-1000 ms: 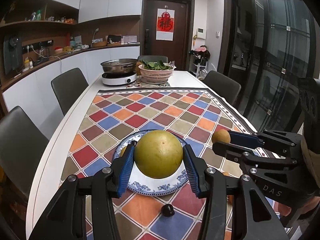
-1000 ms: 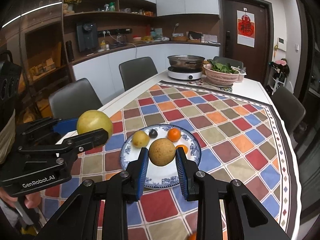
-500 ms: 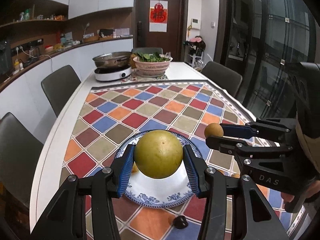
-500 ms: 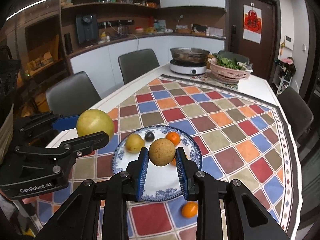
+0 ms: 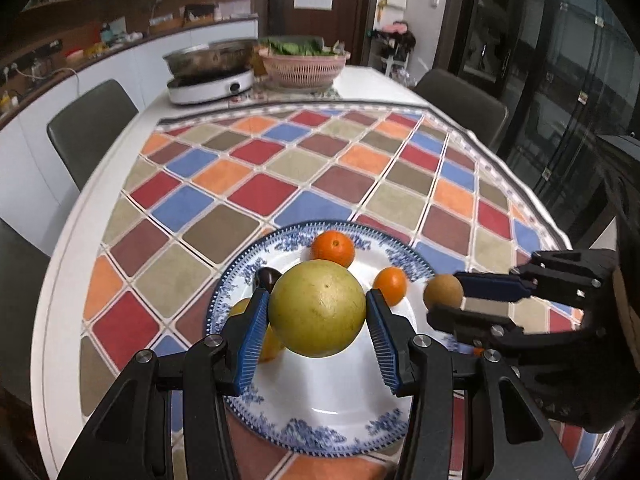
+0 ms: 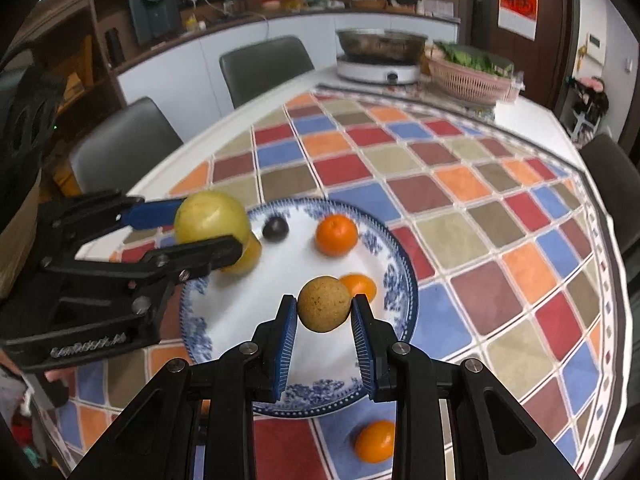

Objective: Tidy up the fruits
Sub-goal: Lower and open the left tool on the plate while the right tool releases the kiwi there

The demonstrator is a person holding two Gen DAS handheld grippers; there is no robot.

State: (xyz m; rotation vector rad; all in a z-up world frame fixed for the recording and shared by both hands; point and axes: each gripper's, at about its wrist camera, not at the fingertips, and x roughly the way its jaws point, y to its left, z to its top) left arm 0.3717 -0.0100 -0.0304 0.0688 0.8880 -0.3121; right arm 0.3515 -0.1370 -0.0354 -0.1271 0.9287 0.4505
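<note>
- Left gripper: blue ribbed pads pinch a large yellow-green fruit from both sides; the fruit hangs above the near half of the plate
- Right gripper: pads pinch a small brown speckled fruit, held above the near-right part of the plate
- Plate: white with a blue patterned rim, resting on the checked cloth that covers the counter
- On the plate, right wrist view: a whole tangerine toward the far side; a second tangerine directly behind the brown fruit and partly hidden by it; a small dark fruit left of the whole tangerine; a yellow fruit at the left rim, partly covered by the left gripper
- Off the plate: one tangerine on the cloth, just beside the near rim, on a blue square
- Left wrist view: the right gripper enters from the right with the brown fruit over the right edge of the plate
- Far end of the counter: a metal pot on a white cooker and a pink basket of greens, well apart from the plate
- Grey chairs stand along the counter
</note>
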